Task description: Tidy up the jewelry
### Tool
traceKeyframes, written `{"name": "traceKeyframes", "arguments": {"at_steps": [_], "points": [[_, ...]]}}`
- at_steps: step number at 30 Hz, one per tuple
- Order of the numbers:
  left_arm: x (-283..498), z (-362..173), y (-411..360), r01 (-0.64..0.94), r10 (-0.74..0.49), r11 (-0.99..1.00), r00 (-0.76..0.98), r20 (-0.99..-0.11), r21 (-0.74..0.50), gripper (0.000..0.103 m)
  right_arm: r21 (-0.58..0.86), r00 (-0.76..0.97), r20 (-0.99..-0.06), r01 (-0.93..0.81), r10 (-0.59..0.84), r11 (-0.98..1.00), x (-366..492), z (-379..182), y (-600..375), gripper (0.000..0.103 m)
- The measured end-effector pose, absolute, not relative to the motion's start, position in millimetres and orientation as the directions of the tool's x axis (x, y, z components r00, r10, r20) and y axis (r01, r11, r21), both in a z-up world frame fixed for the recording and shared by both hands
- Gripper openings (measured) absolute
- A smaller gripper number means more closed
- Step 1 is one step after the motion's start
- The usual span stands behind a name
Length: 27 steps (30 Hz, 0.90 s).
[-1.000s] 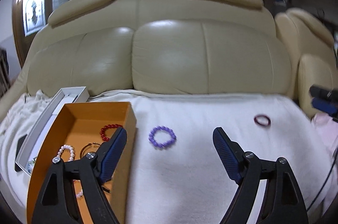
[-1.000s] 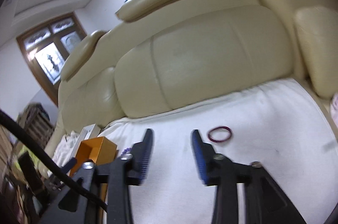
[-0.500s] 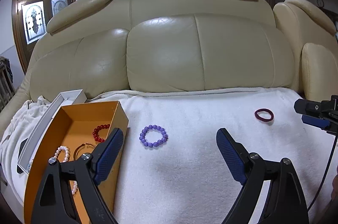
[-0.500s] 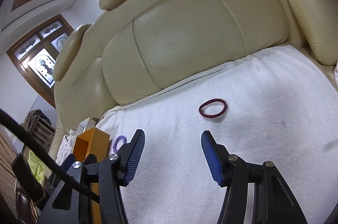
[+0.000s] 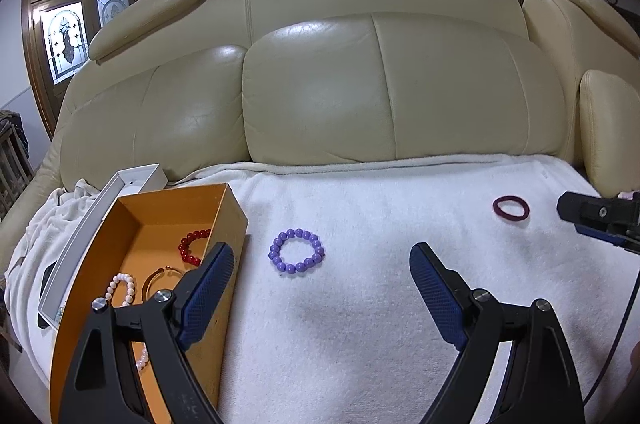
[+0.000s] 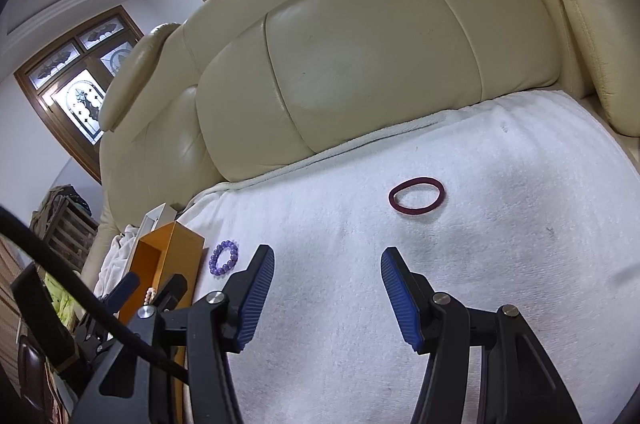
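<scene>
A purple bead bracelet lies on the white towel, just right of the orange box. The box holds a red bead bracelet, a pearl bracelet and a thin bangle. A dark red band lies on the towel at the right. My left gripper is open and empty, close behind the purple bracelet. My right gripper is open and empty, short of the dark red band. The purple bracelet and the orange box also show in the right wrist view.
A white box lid lies behind the orange box. The cream leather sofa back rises behind the towel, with an armrest cushion at the right. The right gripper's body shows at the left view's right edge.
My right gripper has opened wider and tilted down toward the dark red band. My left gripper has settled behind the purple bracelet, still open.
</scene>
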<state>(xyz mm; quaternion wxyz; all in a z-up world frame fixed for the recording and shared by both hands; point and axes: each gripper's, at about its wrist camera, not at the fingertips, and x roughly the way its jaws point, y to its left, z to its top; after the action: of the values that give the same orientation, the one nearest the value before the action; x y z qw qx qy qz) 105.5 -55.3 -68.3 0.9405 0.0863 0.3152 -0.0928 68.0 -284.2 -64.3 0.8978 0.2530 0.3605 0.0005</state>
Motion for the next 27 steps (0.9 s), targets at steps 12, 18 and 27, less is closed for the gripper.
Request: {"name": "traceKeyframes", "arguments": {"at_steps": [12, 18, 27], "points": [[114.9, -82.3, -58.0, 0.236, -0.092, 0.962, 0.753, -0.651, 0.137, 0.090, 0.465, 0.733, -0.655, 0.200, 0.183, 0.862, 72.3, -67.1, -291.8, 0.060], [123.2, -90.6, -56.7, 0.235, -0.076, 0.961, 0.737, -0.672, 0.149, 0.090, 0.467, 0.721, -0.669, 0.221, 0.178, 0.856, 79.6, -72.2, -297.0, 0.060], [129.7, -94.5, -50.9, 0.233, -0.063, 0.959, 0.726, -0.684, 0.159, 0.090, 0.466, 0.707, -0.684, 0.237, 0.178, 0.852, 88.6, -78.7, -300.0, 0.060]]}}
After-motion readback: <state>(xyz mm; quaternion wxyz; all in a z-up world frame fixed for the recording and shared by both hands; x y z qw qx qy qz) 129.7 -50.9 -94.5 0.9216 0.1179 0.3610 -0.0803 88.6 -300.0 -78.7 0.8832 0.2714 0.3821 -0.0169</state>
